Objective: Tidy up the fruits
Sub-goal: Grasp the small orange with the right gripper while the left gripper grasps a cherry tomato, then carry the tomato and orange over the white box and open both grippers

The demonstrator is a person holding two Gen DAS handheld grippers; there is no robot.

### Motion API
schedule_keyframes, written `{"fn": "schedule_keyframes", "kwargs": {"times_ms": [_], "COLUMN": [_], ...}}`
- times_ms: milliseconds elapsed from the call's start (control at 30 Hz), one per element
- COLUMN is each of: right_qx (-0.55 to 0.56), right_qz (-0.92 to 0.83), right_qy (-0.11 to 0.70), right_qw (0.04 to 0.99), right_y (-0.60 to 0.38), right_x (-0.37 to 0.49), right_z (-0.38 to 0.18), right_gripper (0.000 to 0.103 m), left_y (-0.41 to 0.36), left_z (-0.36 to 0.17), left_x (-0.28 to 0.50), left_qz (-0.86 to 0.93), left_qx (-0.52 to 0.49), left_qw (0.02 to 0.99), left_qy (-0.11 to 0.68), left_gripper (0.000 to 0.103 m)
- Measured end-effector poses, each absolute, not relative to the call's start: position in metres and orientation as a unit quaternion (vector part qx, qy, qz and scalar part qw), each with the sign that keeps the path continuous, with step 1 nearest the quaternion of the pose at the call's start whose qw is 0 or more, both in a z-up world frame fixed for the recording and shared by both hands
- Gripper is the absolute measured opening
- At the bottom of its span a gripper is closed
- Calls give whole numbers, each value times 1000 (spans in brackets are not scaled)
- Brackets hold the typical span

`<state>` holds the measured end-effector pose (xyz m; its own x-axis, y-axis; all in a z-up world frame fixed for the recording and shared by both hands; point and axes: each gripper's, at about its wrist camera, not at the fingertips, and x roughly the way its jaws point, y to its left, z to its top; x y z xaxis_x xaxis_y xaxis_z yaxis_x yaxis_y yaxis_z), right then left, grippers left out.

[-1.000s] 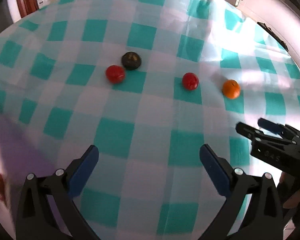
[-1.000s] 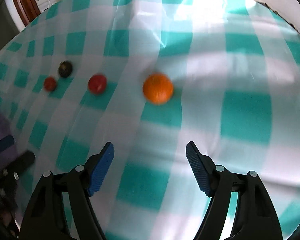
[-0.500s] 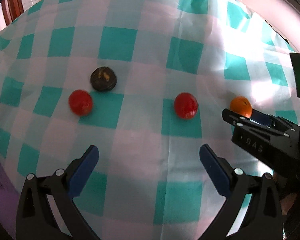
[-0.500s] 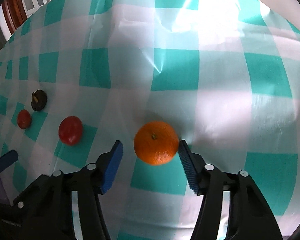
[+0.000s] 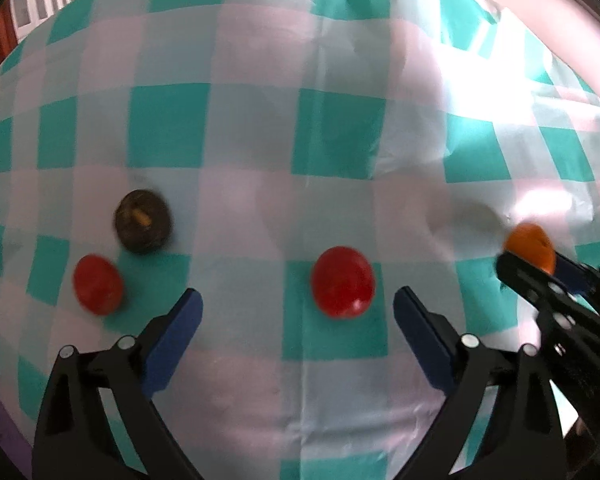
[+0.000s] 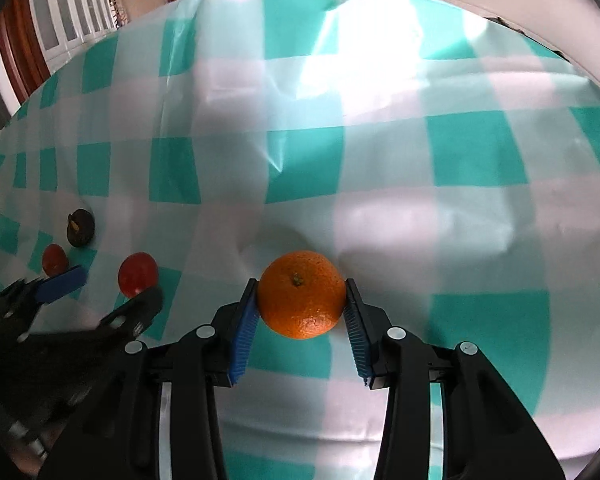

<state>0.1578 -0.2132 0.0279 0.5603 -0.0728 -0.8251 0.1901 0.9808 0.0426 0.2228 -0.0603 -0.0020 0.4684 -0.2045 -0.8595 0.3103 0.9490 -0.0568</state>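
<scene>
Orange (image 6: pixel 301 300) sits clamped in my right claw (image 6: pixel 301 310), while my left claw (image 5: pixel 296 304) gapes wide beside it, around a tomato (image 5: pixel 343 281).

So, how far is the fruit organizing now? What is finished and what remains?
Nothing looks sorted yet: all four fruits still lie apart on the checkered tablecloth. In hand: the right gripper is shut on the orange. The left gripper is open, its fingers on either side of the nearer red fruit. Left: that fruit, the second red fruit and the dark fruit. No bowl or tray is visible.
</scene>
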Motion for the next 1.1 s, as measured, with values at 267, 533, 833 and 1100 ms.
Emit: {"fn": "schedule_keyframes", "kwargs": {"times_ms": [267, 533, 833, 1100], "right_qx": [70, 65, 36, -7], "right_qz": [-89, -78, -25, 41], "right_qy": [464, 468, 503, 528], "right_qw": [878, 878, 863, 848], "right_y": [-225, -208, -175, -144], "right_x": [132, 88, 27, -19], "right_z": [34, 44, 41, 36], "right_gripper": [41, 41, 41, 41], "left_y": [-79, -70, -38, -22], "left_z": [-7, -3, 7, 12], "left_x": [226, 221, 154, 72], "left_qz": [-186, -192, -183, -164], "left_qx": [101, 93, 89, 89], "left_qw": [863, 858, 852, 852], "left_qy": [459, 468, 482, 489], "left_gripper": [55, 31, 31, 31]}}
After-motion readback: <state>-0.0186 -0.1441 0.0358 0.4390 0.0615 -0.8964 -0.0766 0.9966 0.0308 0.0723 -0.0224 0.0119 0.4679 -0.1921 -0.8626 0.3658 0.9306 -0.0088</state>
